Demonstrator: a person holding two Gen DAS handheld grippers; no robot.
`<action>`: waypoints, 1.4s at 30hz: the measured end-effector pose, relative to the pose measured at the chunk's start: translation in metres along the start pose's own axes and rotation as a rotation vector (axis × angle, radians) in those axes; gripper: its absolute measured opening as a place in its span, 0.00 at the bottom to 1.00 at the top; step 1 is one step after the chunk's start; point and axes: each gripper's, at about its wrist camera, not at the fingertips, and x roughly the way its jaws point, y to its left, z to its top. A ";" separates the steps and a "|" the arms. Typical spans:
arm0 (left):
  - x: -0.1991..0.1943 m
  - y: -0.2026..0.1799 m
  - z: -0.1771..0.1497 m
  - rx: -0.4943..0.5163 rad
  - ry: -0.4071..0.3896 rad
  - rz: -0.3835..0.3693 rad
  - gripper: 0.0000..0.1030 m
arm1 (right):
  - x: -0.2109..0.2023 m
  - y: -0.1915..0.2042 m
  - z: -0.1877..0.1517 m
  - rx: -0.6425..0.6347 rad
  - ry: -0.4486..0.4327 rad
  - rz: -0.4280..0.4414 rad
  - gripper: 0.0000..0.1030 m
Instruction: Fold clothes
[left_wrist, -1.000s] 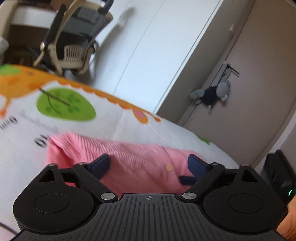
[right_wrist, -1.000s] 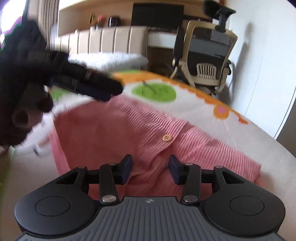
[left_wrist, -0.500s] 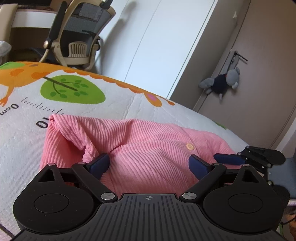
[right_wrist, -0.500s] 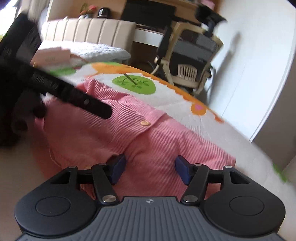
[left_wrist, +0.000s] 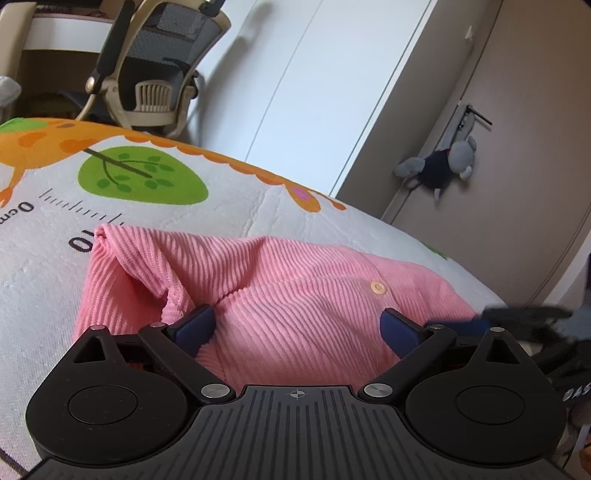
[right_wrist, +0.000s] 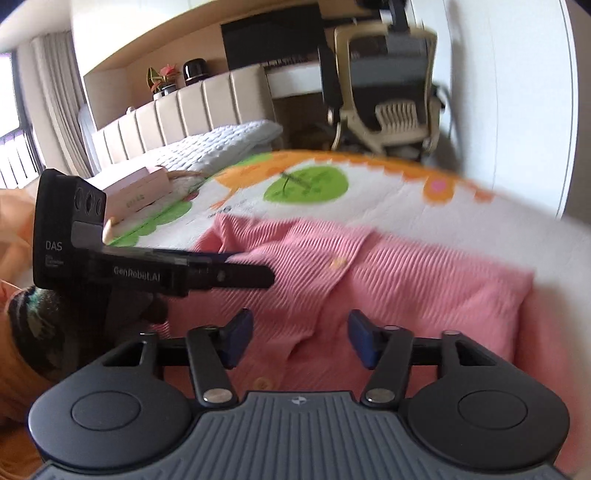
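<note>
**Pink Shirt Lies on the Mat**

We see a pink shirt (left_wrist: 295, 295) with thin ribs lying on a white mat (left_wrist: 229, 206). The mat has a green tree (left_wrist: 140, 175) and an orange edge on it. The shirt is partly folded and bunched up at its left end. A small pale button (left_wrist: 377, 287) sits on its front.

Our left gripper (left_wrist: 297, 326) is low over the shirt. Its jaws are spread wide, with pink cloth showing between the blue pads (left_wrist: 195, 326). We cannot tell if the pads touch the cloth.

Our right gripper (right_wrist: 301, 341) is over the near edge of the shirt. Its jaws are spread apart too and grab nothing. In this view the left gripper reaches in from the left side, over the shirt. This view is a bit blurry.

Behind the mat stands an office chair (left_wrist: 155, 70). A grey toy bunny (left_wrist: 439, 168) hangs on the brown door (left_wrist: 517, 147).
</note>
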 end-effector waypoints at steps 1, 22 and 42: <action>0.000 0.000 0.000 -0.001 0.000 -0.001 0.96 | 0.005 0.000 -0.003 0.019 0.012 0.017 0.39; 0.002 0.001 0.001 -0.013 0.002 -0.013 0.99 | -0.013 -0.005 -0.013 0.053 -0.042 -0.048 0.08; 0.002 0.003 0.001 -0.028 0.002 -0.026 1.00 | -0.017 0.009 -0.007 0.017 -0.120 -0.113 0.25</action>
